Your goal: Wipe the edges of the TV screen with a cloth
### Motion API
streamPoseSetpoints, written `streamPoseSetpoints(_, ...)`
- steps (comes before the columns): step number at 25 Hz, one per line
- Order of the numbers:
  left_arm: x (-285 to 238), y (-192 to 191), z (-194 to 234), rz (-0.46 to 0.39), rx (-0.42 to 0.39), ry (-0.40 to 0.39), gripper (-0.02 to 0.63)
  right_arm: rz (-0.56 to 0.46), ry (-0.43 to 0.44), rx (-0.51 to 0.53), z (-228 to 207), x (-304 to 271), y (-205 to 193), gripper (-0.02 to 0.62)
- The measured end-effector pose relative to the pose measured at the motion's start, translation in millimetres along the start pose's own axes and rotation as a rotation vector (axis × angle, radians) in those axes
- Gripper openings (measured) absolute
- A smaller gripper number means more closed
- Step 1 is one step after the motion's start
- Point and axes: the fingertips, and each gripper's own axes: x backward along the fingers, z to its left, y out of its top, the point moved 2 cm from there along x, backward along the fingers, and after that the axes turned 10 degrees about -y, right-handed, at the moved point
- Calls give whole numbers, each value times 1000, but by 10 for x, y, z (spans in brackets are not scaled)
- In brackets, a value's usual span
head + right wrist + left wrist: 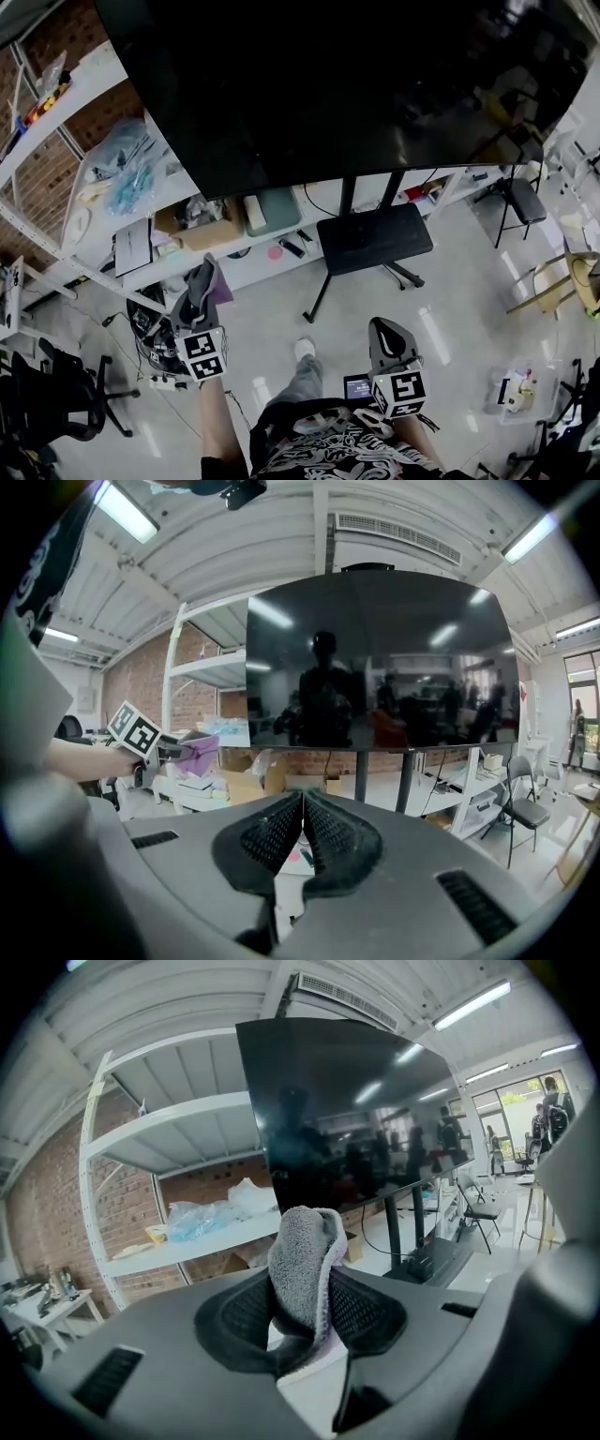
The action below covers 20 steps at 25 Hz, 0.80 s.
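A large black TV screen [337,84] stands on a black wheeled stand [373,239] ahead of me; it also fills the upper middle of the right gripper view as the TV screen [375,658] and shows as the TV screen [356,1119] in the left gripper view. My left gripper [202,281] is shut on a grey and lilac cloth [302,1274], well short of the screen's lower left corner. The cloth [214,283] sticks up between the jaws. My right gripper [386,336] is shut with nothing in it, low and in front of the stand.
White shelving [103,202] runs behind and left of the TV, holding cardboard boxes [202,223], plastic bags and small items. A black office chair [47,394] sits at the left, a folding chair [520,202] at the right. A clear bin [516,389] lies on the floor.
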Motion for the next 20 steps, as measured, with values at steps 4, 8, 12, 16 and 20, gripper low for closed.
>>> streamPoseSetpoints(4, -459, 73, 171, 16, 24, 5, 152, 3, 3, 12, -34, -525, 188, 29)
streamPoseSetpoints(8, -825, 107, 289, 37, 33, -6, 152, 6, 7, 0, -39, -1053, 350, 29)
streamPoseSetpoints(12, -1083, 139, 465, 43, 9, -13, 152, 14, 33, 13, 66, -1507, 497, 29)
streamPoseSetpoints(16, -1283, 112, 662, 58, 27, 5, 152, 26, 36, 16, 93, -1801, 564, 29)
streamPoseSetpoints(20, -1448, 8, 792, 92, 86, 39, 152, 37, 54, 14, 91, -1925, 588, 29)
